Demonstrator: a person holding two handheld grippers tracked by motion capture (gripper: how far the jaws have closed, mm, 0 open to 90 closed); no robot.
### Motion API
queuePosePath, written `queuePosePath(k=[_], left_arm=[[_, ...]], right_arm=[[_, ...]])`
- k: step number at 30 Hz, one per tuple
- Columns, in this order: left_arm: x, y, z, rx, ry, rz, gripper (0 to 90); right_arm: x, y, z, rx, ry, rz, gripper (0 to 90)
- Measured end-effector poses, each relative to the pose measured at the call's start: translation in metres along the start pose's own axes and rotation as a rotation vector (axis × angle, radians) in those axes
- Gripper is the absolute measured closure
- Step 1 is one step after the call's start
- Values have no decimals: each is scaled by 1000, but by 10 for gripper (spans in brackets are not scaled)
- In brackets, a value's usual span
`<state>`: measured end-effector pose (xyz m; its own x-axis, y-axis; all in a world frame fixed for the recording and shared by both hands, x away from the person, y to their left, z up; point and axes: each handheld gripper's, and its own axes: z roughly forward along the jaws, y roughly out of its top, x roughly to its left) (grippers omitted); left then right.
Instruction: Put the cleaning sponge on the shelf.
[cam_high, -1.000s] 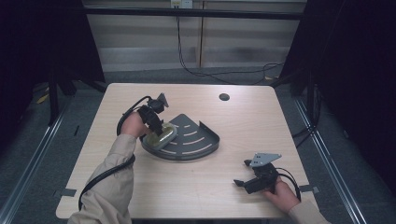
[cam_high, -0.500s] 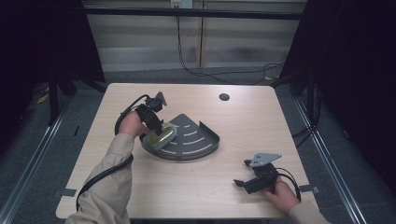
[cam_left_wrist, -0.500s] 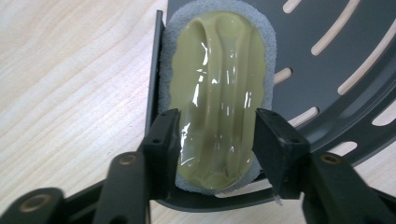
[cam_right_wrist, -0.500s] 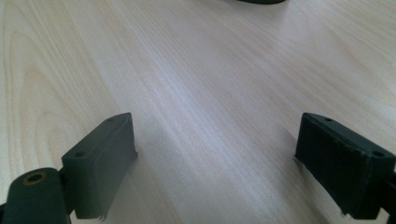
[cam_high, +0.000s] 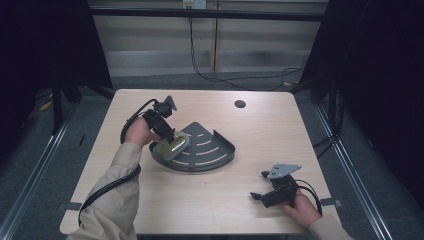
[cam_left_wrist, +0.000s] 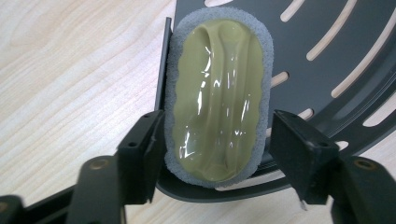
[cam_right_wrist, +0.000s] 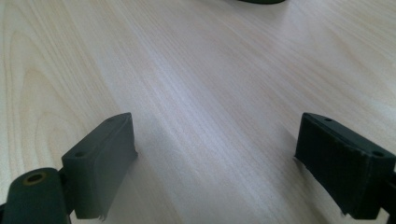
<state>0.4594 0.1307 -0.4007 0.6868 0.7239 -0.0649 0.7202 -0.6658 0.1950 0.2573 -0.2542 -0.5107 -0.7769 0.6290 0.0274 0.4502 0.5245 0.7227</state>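
Starting with the biggest thing, the table (cam_high: 200, 200) is pale wood-grain laminate, smooth and matte, with a small dark round hole near the far edge. On it sits a dark grey corner rack (cam_high: 210, 147), a quarter-circle tray with curved slots cut through its floor and a low raised rim; looks like rigid metal or hard plastic, so stiff and not going anywhere. At the rack's left corner is the sponge (cam_left_wrist: 217, 100), an oval pad with a fuzzy grey foam border and a glossy yellowish-green top that has a moulded ridge down the middle, lying partly over the rack's straight edge. My guess is it's light and squishy at the foam rim but slick on that shiny face, so the long sides are where you want to grab it, not the top. That's pretty much where the left gripper (cam_left_wrist: 217, 140) is, jaws either side of the near end; the left pad looks like it's touching the foam, the right one seems just off it, so I honestly can't say whether it's actually pinching. Squeeze too hard and I'd expect the foam to just squash and slide. The right gripper (cam_high: 262, 196) rests low on bare table near the front right, well apart from the rack, jaws spread wide with nothing between them.
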Motion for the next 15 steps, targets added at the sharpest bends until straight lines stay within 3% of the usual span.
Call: queuePosePath(k=[15], left_arm=[[-2,-7,-12,-7,9,-22,259]], right_arm=[[0,0,0,0,0,-2,114]])
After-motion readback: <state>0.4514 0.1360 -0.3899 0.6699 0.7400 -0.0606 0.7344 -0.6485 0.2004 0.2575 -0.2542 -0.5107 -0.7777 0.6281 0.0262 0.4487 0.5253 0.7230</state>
